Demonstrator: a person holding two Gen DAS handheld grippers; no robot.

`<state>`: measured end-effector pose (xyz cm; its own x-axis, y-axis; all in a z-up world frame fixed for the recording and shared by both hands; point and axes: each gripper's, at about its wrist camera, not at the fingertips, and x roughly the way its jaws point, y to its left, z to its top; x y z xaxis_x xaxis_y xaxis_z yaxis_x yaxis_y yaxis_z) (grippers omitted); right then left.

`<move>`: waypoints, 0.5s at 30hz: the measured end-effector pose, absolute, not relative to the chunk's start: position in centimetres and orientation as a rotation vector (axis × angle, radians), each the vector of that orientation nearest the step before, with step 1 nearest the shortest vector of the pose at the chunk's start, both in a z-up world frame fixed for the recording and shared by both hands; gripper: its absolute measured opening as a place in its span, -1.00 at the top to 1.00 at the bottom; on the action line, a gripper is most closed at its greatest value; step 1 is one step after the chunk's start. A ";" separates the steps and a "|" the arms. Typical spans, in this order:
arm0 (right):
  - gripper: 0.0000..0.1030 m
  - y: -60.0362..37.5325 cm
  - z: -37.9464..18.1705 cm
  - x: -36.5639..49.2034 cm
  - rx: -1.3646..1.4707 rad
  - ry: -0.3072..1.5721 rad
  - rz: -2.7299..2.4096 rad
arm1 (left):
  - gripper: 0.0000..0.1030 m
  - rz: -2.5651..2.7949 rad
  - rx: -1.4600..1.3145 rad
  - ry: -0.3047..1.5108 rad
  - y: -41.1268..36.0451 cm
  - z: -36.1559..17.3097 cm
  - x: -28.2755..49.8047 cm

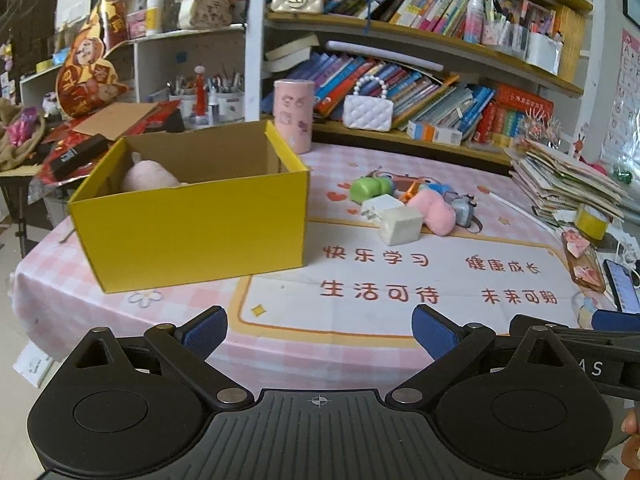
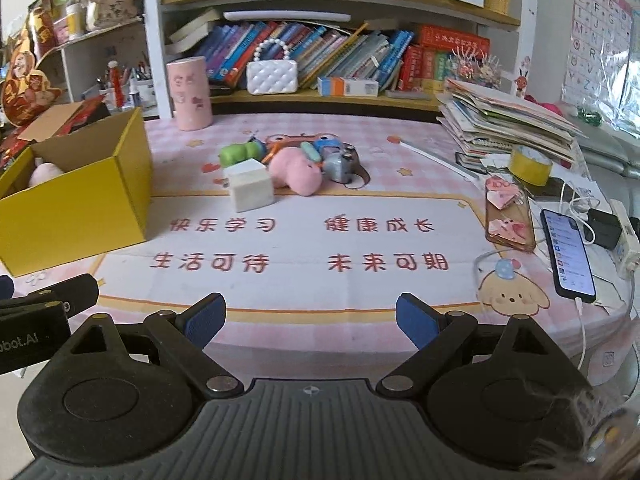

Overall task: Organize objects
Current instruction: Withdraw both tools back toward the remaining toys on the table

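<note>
A cluttered study corner holds a table (image 1: pixel 400 280) covered by a pink checked cloth with a printed white panel of red characters, backed by shelves crammed with books (image 2: pixel 320 52).

Near the middle of the cloth lies a small heap of objects, touching one another: a white cube (image 1: pixel 400 225) at the front, a second white block (image 1: pixel 378 205) just behind it, a green toy (image 1: pixel 366 189) at the back left, a pink plush (image 1: pixel 436 210) to the right, and a small grey toy (image 1: pixel 464 210) beside the plush. An orange and a blue piece sit behind them, too small to identify.

To the left of the heap stands an open yellow cardboard box (image 1: pixel 192 232), with another pink plush (image 1: pixel 148 176) resting inside. Behind the box stands an upright pink cylindrical canister (image 1: pixel 293 116). A white quilted handbag (image 1: pixel 368 110) with a bead handle sits on the lowest shelf.

At the right edge of the table are a stack of papers (image 2: pixel 508 120), a roll of yellow tape (image 2: pixel 530 166) and a lit phone (image 2: pixel 568 252) on a cable.

The left gripper (image 1: pixel 320 332) hovers over the near table edge with its blue pads spread wide and nothing between them. The right gripper (image 2: pixel 312 320) does likewise, wide and empty, well apart from the heap.
</note>
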<state>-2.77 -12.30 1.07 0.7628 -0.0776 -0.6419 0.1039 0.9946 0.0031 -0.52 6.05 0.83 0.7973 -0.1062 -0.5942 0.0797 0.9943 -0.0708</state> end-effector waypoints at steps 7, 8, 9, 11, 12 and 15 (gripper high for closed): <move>-0.79 -14.2 0.3 -0.5 0.049 0.738 -0.103 | -0.94 -0.103 -0.030 0.674 4.2 0.3 1.6; -0.79 -14.4 0.1 -0.2 0.050 0.745 -0.102 | -0.94 -0.102 -0.028 0.680 4.0 0.2 1.9; -0.79 -14.7 0.0 0.1 0.051 0.750 -0.102 | -0.94 -0.102 -0.025 0.686 3.7 0.0 2.2; -0.79 -15.3 -0.2 0.7 0.054 0.764 -0.100 | -0.94 -0.103 -0.020 0.699 3.2 -0.2 2.8; -0.79 -15.5 -0.4 1.0 0.056 0.771 -0.101 | -0.94 -0.104 -0.018 0.704 2.9 -0.3 3.1; -0.79 -16.5 -0.8 2.0 0.064 0.796 -0.103 | -0.94 -0.113 -0.008 0.727 1.9 -0.6 4.0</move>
